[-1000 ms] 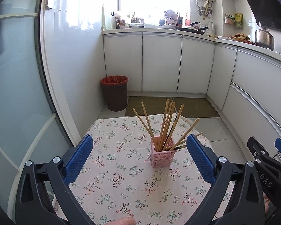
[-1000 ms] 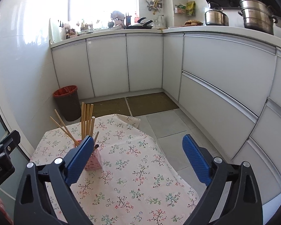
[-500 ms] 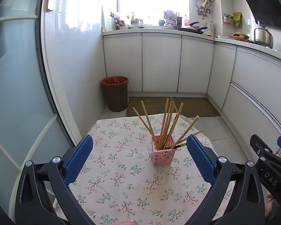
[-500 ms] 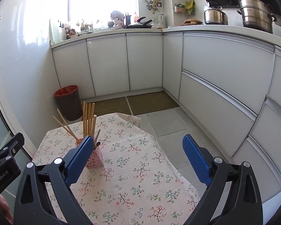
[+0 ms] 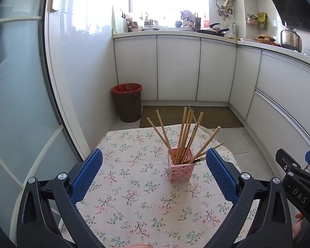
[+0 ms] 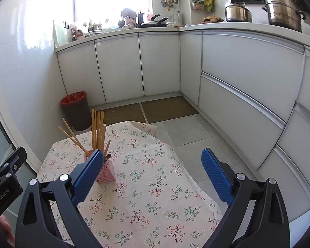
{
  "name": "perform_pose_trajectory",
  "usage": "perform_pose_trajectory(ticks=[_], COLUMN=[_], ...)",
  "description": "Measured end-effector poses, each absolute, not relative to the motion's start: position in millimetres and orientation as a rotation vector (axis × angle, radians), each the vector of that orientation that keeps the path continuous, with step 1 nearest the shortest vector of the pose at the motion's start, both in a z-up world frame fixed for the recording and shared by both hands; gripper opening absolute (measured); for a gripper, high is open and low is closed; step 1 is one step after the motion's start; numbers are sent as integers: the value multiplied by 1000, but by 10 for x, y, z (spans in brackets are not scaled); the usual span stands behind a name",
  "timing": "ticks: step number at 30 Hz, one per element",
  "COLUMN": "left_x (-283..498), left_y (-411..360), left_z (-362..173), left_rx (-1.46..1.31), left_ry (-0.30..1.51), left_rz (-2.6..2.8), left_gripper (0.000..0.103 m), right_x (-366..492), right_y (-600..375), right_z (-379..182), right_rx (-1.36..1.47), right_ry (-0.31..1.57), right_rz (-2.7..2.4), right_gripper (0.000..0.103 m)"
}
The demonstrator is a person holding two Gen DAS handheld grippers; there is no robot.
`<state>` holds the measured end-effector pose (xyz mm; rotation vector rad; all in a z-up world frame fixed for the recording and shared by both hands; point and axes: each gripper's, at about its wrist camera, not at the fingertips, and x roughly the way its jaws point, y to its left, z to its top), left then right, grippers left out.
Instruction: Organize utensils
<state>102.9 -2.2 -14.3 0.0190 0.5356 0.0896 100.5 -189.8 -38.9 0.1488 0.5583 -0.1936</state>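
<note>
A pink lattice holder [image 5: 181, 170] stands upright on the floral tablecloth [image 5: 134, 196], with several wooden chopsticks [image 5: 185, 132] fanned out of it. My left gripper [image 5: 154, 169] is open and empty, held above the table's near side, the holder between and beyond its blue pads. My right gripper [image 6: 152, 170] is open and empty to the right of the holder [image 6: 106, 172], whose left part is hidden behind the left pad. Chopsticks [image 6: 97, 128] rise above it. The right gripper's side shows in the left wrist view [image 5: 297, 177].
The small table ends close on all sides; its far corner of cloth [image 6: 144, 127] hangs over the grey tile floor. A brown bin with a red liner [image 5: 127, 102] stands beyond by the white cabinets [image 5: 177, 68]. A glass door [image 5: 16, 103] is at the left.
Both grippers have drawn back and up a little from the holder, which looks smaller and farther. Both stay open and empty. The holder and chopsticks have not moved.
</note>
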Motion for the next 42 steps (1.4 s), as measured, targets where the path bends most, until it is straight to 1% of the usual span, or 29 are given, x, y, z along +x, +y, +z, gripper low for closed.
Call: perform_pose_trajectory(ticks=[27,28,29,30,31,33,34,35,36,37,38,39,42], left_x=[1038,1026,1013,1009,1007,1016,1023,1025,1029,1035,1033,1025,1033], left_y=[-64,-64,-57,-47,4,62,70,78,91,106,105,95,86], left_z=[-165,-163,-157,-145,-134,-119,-112,-110,-109,-109,-109,-107,-114], left_rx=[82,78,72,64,27,-1,14,11,1,-11,-7,6,18], left_ry=[527,519,510,505,501,495,492,493,500,508,508,501,505], left_rz=[111,106,99,92,105,106,125,130,129,127,133,145,140], left_gripper=[95,89,77,68,51,59,68,73,75,83,97,95,96], right_x=[1027,1029,1030,1028,1026,1018,1015,1010,1005,1005,1003,998,991], right_y=[-1857,-1860,-1860,-1859,-1859,-1865,-1867,-1864,-1866,-1867,-1869,-1862,-1860], right_z=[-406,-404,-402,-401,-399,-392,-386,-384,-385,-381,-377,-376,-385], right_rx=[143,144,144,145,146,146,145,145,147,151,153,154,149], right_ry=[580,581,581,580,579,577,574,571,570,569,568,566,565], right_rz=[-176,-176,-176,-176,-176,-174,-175,-176,-175,-175,-175,-175,-173], right_gripper=[93,93,93,93,93,93,93,93,93,93,93,93,93])
